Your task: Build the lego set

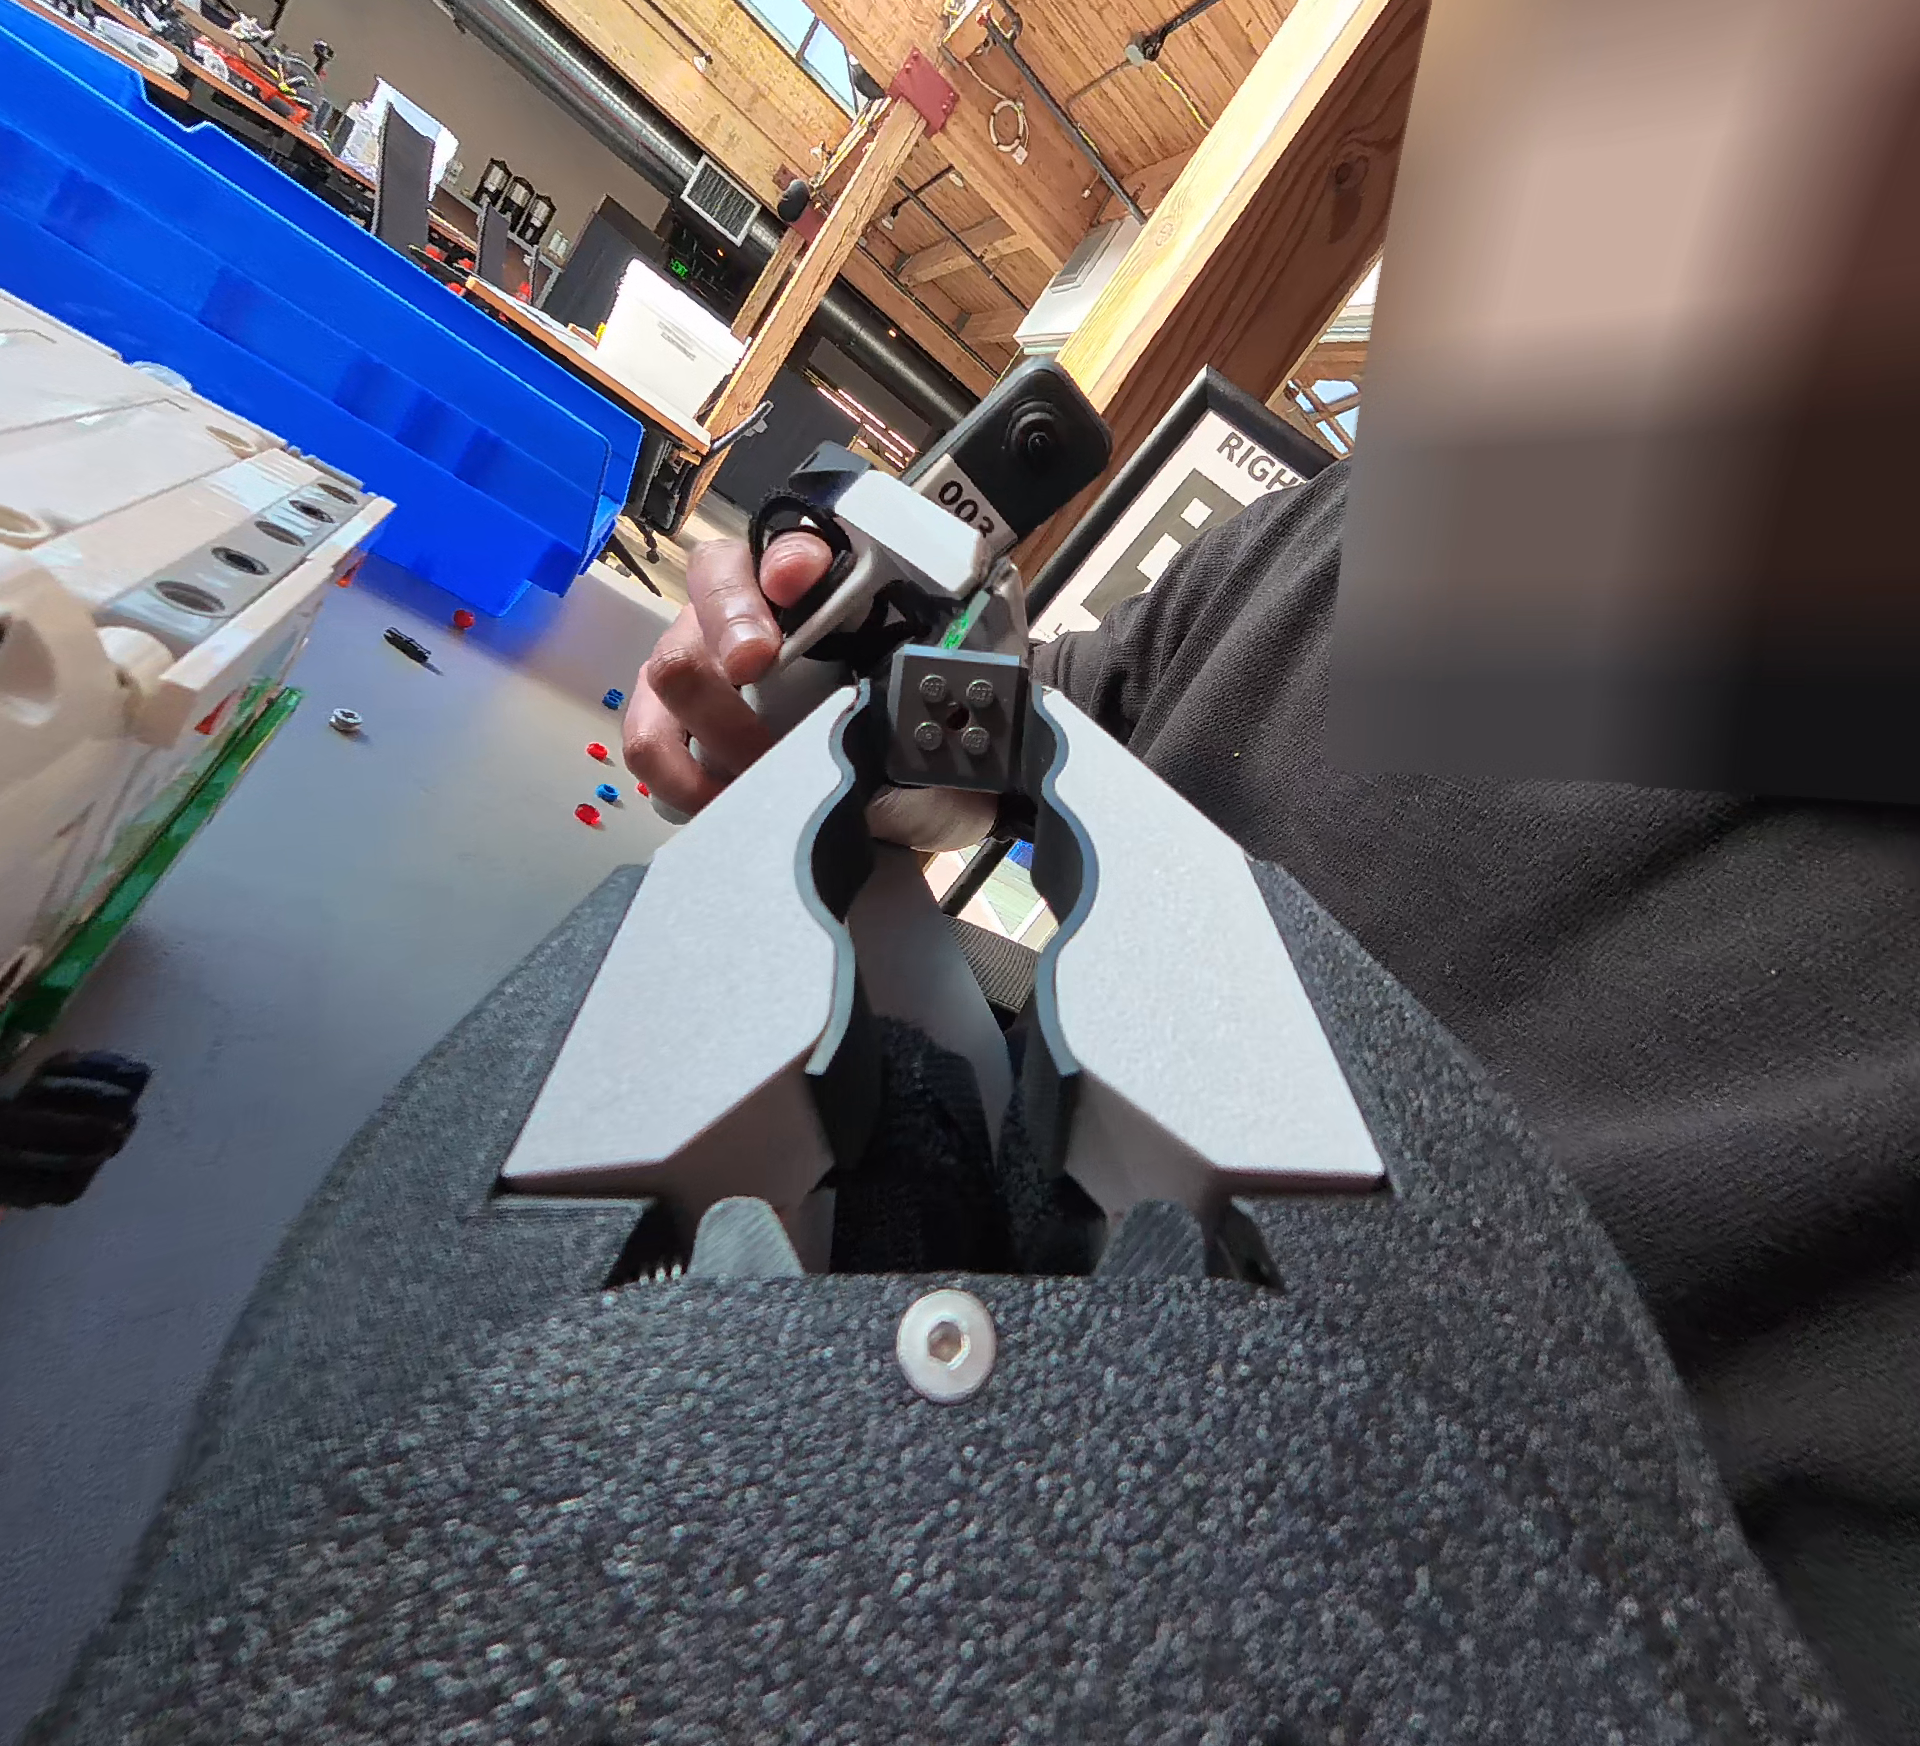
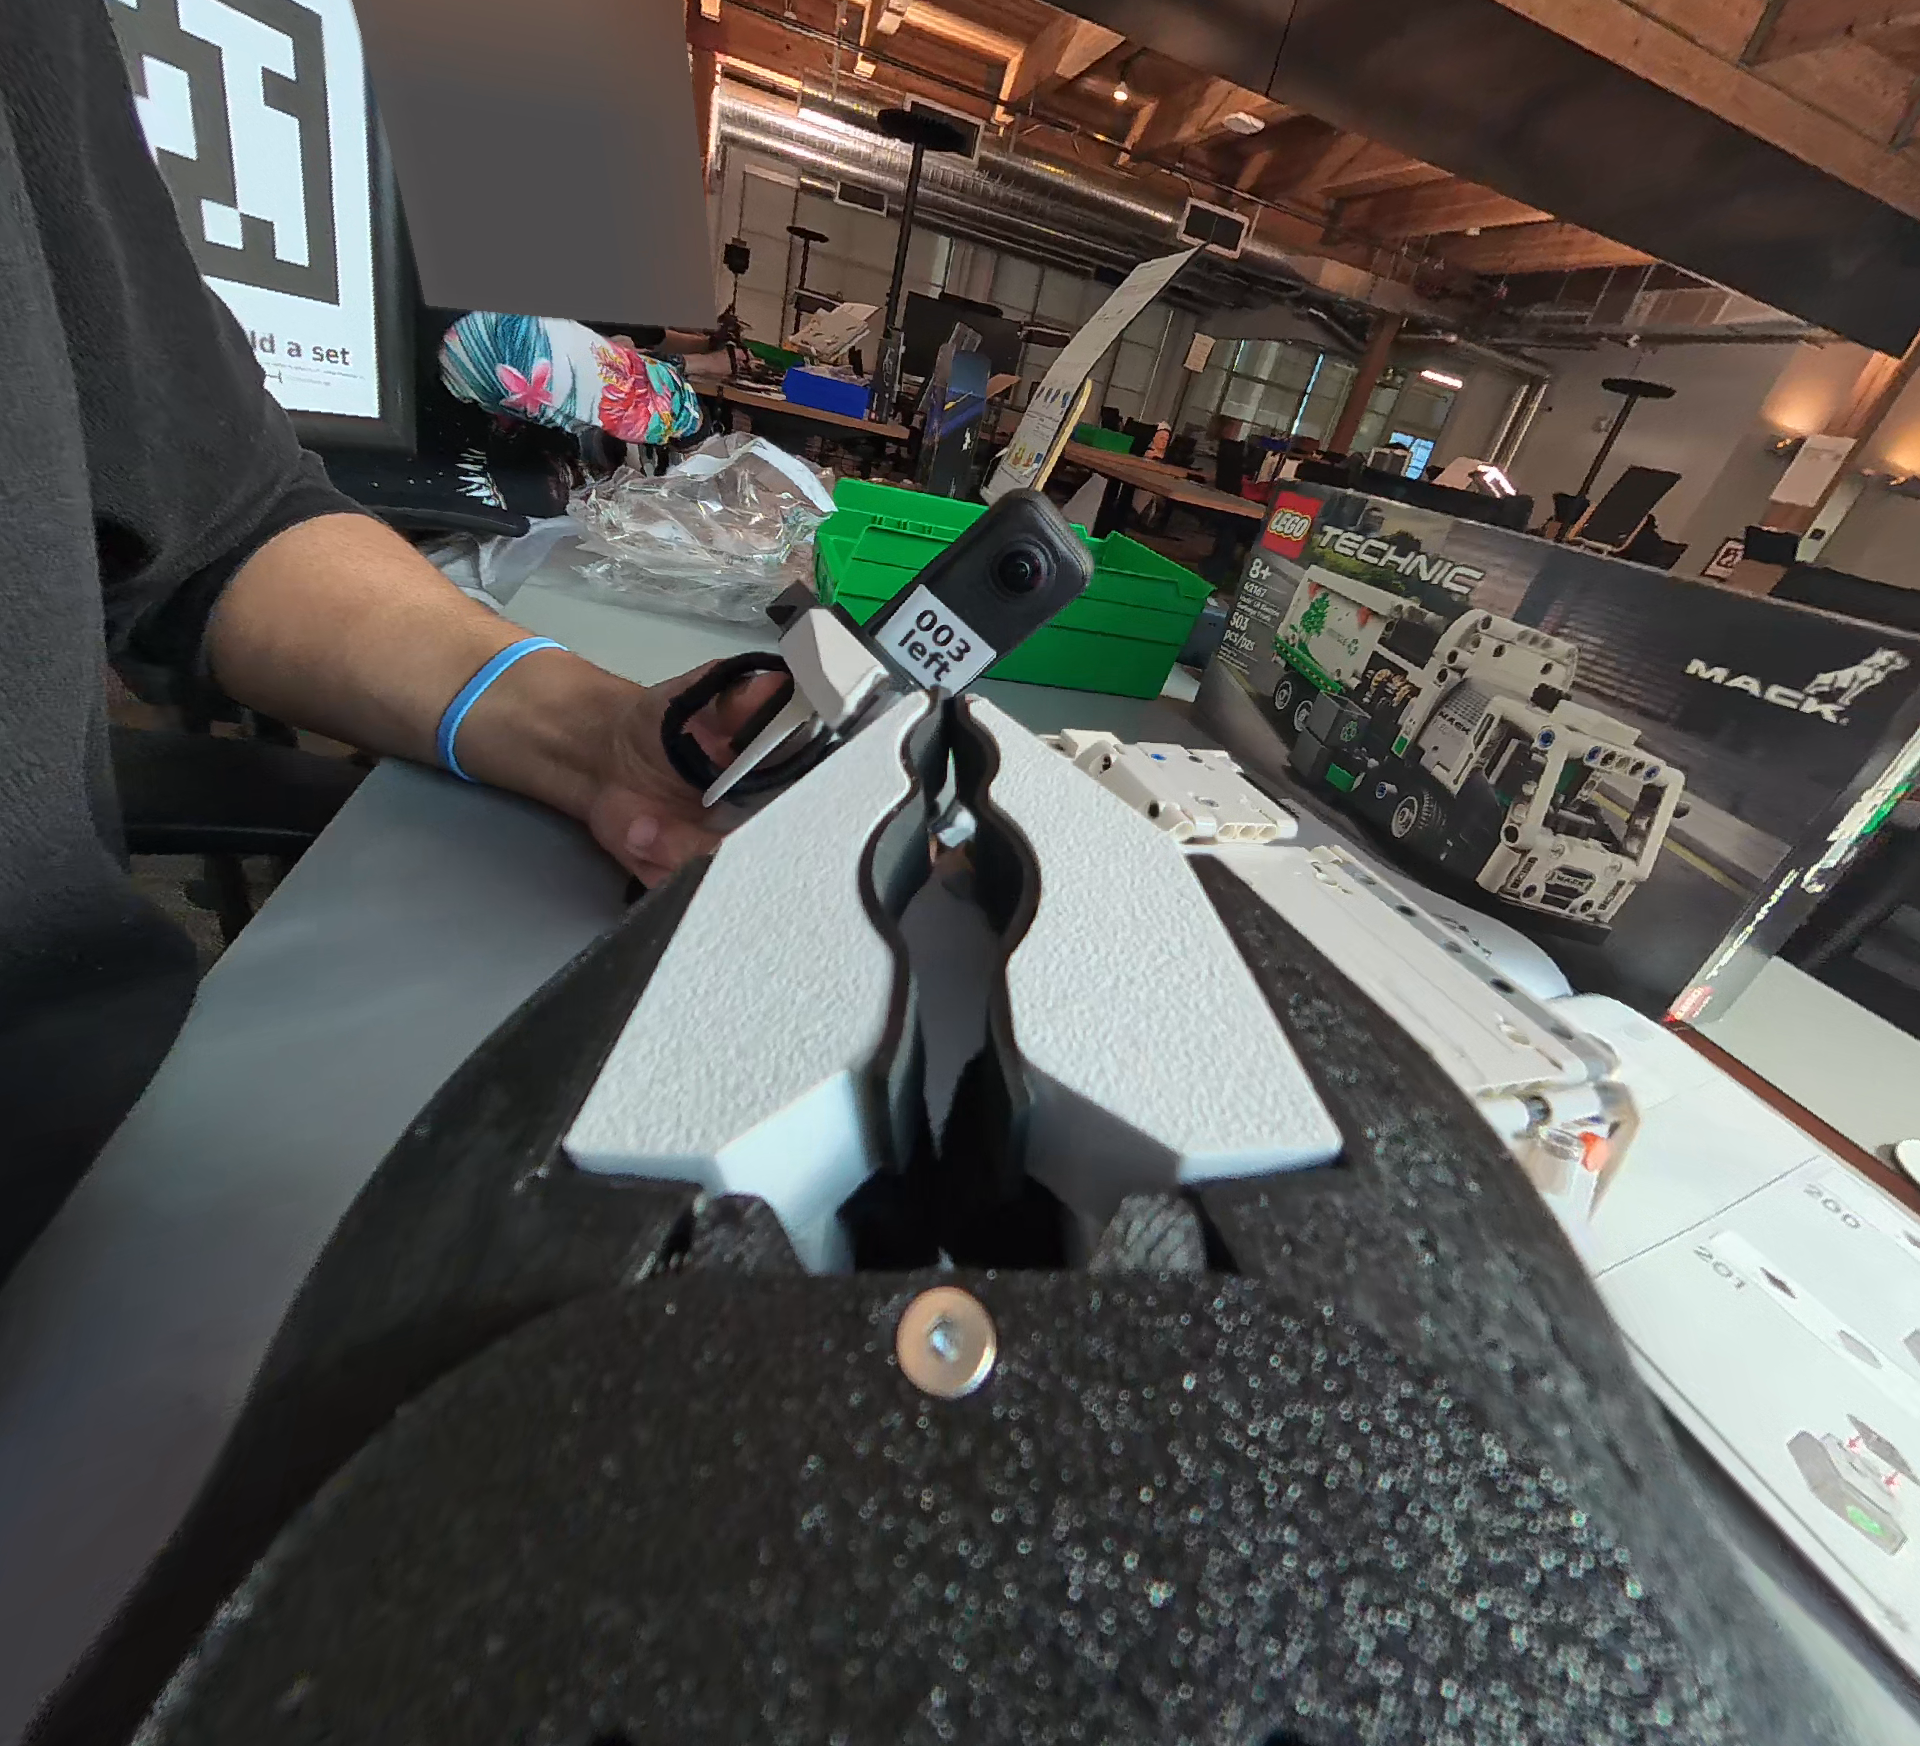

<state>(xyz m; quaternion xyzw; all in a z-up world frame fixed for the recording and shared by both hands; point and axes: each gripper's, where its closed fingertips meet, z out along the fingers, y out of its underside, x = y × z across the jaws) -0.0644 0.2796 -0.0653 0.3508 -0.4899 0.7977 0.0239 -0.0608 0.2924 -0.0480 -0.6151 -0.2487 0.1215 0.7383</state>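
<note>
Left wrist view, left to right. Your partly built model (image 1: 156,574) fills the left edge: white panels on top, a pale grey beam with a row of round holes, and a green plate along its base, all resting on the grey surface (image 1: 343,865). A blue bin (image 1: 312,314) stands behind it in the upper left. Small loose pieces lie on the surface near the middle left: a black pin (image 1: 408,646), a grey round piece (image 1: 346,720) and several red and blue studs (image 1: 598,792).

At centre, your left tongs (image 1: 951,730) are closed on a grey square plate (image 1: 954,711). The plate shows four studs and a central hole, face toward the camera, held up off the surface. Directly behind it sits your right hand (image 1: 707,668) on the other tool's handle.

Right wrist view, left to right. Your left hand (image 2: 644,761) rests on the surface at centre left. The right tongs (image 2: 951,740) stand nearly closed; a small pale piece shows in the narrow gap, but you cannot tell from this view whether they hold it. A green bin (image 2: 1039,616) sits behind them. The white model (image 2: 1351,917) lies right of centre, the set's box (image 2: 1558,709) beyond it, and an open instruction booklet (image 2: 1766,1333) at lower right.
</note>
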